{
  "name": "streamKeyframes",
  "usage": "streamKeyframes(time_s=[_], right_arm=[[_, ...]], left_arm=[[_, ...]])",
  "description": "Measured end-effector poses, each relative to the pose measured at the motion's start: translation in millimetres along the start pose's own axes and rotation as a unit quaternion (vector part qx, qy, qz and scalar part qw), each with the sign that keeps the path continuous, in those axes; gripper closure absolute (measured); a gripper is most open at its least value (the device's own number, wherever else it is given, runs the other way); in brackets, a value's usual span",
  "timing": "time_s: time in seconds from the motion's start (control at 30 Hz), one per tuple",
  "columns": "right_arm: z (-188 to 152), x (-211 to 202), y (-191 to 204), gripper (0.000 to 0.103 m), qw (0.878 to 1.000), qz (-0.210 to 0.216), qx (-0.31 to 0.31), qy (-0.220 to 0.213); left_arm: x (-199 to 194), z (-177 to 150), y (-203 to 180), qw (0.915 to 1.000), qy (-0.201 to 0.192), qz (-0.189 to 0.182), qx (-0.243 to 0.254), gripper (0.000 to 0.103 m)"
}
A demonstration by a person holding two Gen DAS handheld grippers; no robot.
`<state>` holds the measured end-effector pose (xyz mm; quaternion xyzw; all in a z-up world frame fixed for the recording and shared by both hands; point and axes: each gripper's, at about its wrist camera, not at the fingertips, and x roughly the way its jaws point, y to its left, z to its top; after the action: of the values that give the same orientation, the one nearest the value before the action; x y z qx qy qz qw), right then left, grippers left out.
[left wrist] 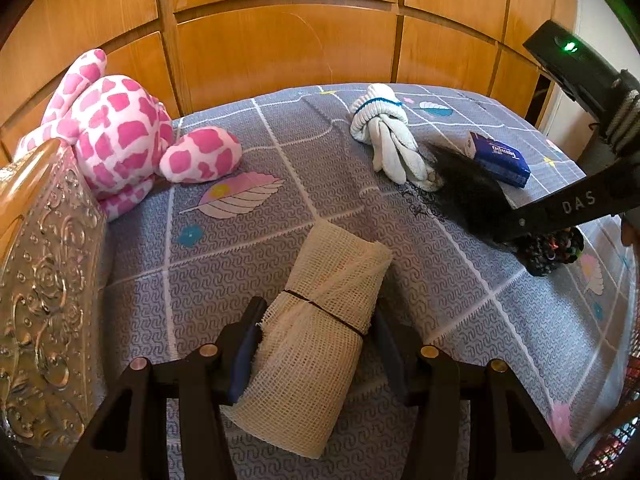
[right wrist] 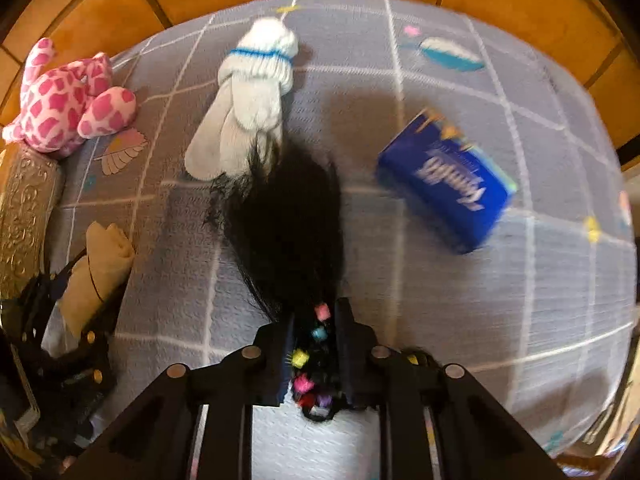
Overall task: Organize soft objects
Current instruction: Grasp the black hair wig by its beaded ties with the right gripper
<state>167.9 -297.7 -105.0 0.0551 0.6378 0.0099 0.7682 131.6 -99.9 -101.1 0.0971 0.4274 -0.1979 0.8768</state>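
Black hair piece [right wrist: 288, 220]: soft, light, loose strands; lies on the bed cover [right wrist: 460, 320] just below the white gloves [right wrist: 248, 100].
Best hold: beaded end [right wrist: 312, 360], firmer than the strands.
Right gripper [right wrist: 314, 356]: clamped on that beaded end.
Left gripper [left wrist: 316, 344]: clamped on a springy gauze roll [left wrist: 320, 320].
Nearby: blue tissue pack [right wrist: 448, 184], pink toy [left wrist: 116, 128].

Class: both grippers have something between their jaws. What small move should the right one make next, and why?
Probably lift a little. The right gripper looks closed on the beaded end of the black hairpiece, whose strands lie against the white gloves on the bed; lifting should free them without dragging the gloves.
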Motion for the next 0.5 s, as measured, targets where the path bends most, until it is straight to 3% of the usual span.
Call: streamKeyframes(time_s=[0.13,0.23,0.37,0.5], right_arm=[[-3.9,0.3,-1.0,0.08,0.999,0.003,0.025,-0.03],[-6.7,-1.2,-9.2,0.08,0.999,0.013,0.037,-0.033],[-7.1,-4.0,-26.0,0.08,0.997,0.037,0.062,-0.04],[-2.5,-4.8,-36.4,0.08,0.997,0.028,0.055,-0.043]], left_arm=[[0.0,4.3,-2.5,0.9999,0.012,0.005,-0.001,0.054],[-3.7,17.3,3.8,0.9986,0.039,-0.01,-0.033,0.055],[-37.8,47.2,16.2,0.9984,0.006,-0.025,-0.051,0.055],[-66.4,84.6,42.8,0.9974,-0.019,-0.019,-0.067,0.055]])
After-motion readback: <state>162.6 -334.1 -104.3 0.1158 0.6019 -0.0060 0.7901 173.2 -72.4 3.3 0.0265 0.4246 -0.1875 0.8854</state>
